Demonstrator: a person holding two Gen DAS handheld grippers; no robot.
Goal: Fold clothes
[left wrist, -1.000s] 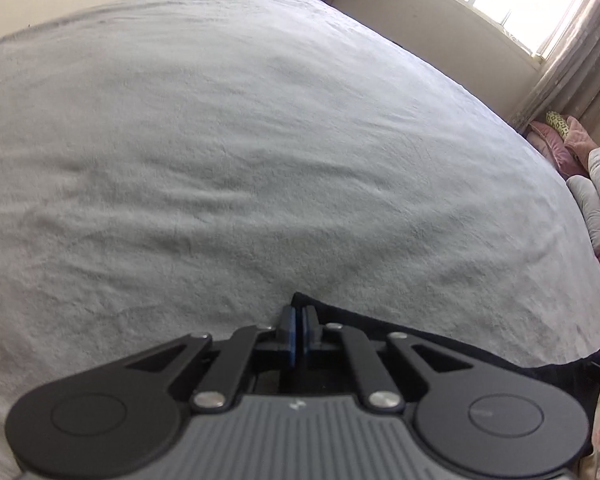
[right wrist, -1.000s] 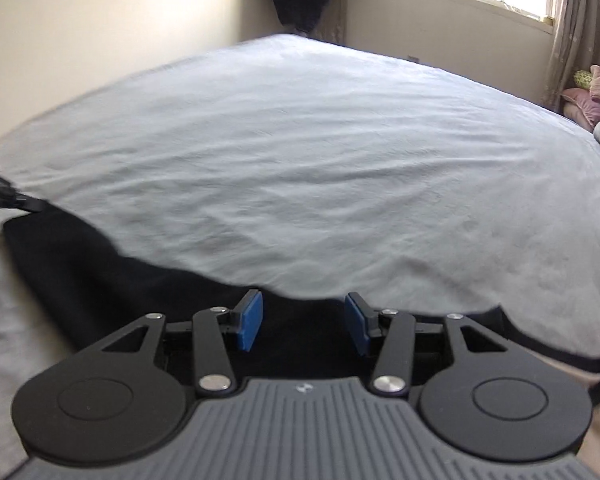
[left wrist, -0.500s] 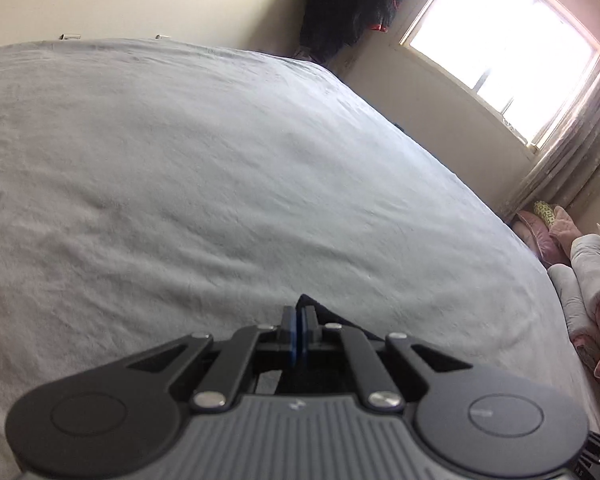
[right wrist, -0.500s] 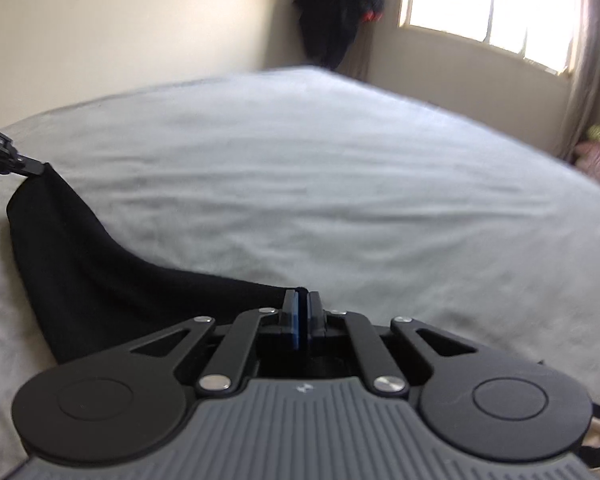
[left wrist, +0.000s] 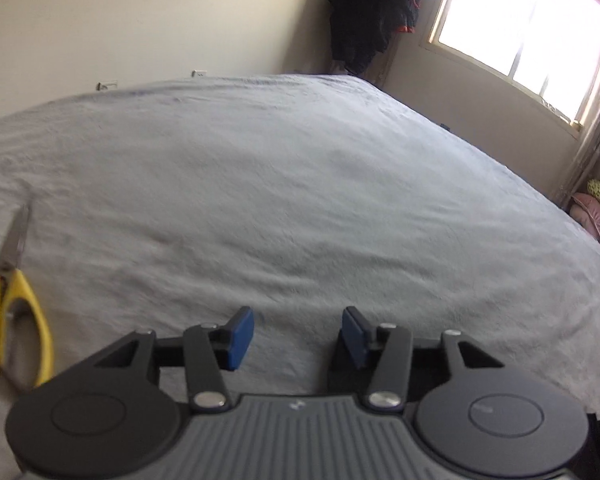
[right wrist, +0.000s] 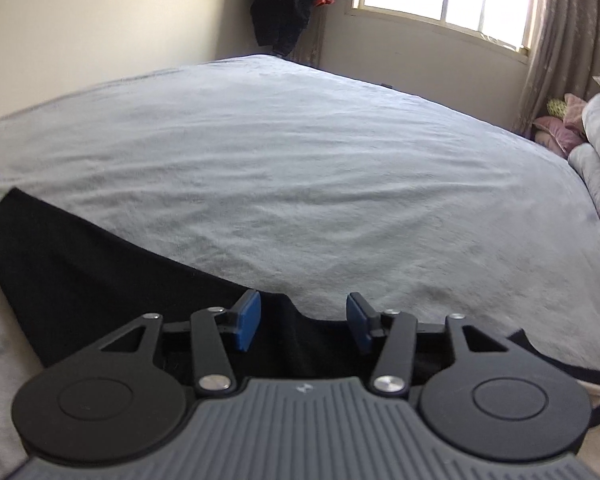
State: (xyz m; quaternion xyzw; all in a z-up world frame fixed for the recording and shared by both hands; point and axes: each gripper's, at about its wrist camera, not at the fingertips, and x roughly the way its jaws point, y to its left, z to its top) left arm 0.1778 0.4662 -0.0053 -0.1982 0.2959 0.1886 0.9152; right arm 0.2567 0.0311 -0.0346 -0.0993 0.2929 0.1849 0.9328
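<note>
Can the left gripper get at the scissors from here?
Probably yes. The scissors lie in the open on the bedspread beside the left gripper, whose jaws have just opened with nothing between them.

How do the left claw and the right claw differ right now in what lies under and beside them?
The left claw hangs over bare grey bedspread; the right claw hangs over the black garment. Yellow-handled scissors lie beside the left claw; none show beside the right claw. Both have just been opening and grip nothing.

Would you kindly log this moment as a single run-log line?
left gripper: open, just opened, empty | right gripper: open, just opened, over black garment | garment flat on bed | scissors at left
</note>
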